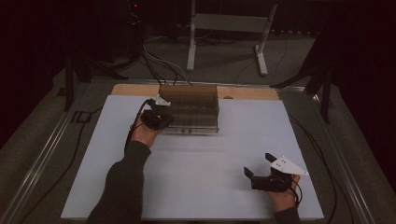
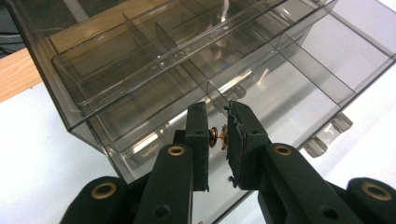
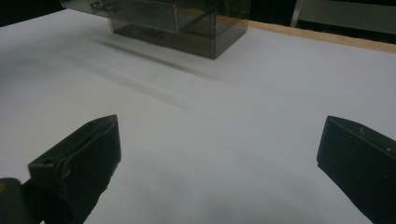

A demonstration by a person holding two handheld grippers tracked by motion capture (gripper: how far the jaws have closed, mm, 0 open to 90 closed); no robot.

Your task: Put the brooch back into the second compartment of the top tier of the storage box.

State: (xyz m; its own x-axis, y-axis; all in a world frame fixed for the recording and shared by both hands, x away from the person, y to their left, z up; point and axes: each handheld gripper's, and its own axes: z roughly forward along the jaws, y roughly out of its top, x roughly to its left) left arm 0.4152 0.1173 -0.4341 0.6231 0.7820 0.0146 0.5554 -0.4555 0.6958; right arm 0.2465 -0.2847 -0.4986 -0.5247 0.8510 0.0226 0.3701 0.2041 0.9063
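Pinching a small brass-coloured part (image 2: 218, 136) between the nearly closed jaws of the left gripper (image 2: 218, 140), holding it just over the open drawer (image 2: 299, 100) of a smoky clear plastic box (image 1: 189, 108). Pulled out toward the gripper, showing thin dividers and bare compartments. Sitting at the far middle of the white table (image 1: 196, 154), close to a strip of wooden edge (image 1: 247, 93). Gripping with the left hand (image 1: 144, 133) at the box's near left corner, dark sleeve (image 1: 122, 184) trailing back. Resting low over the near right of the table, well apart from the box, the right gripper (image 1: 258, 165) with jaws spread wide and holding nothing
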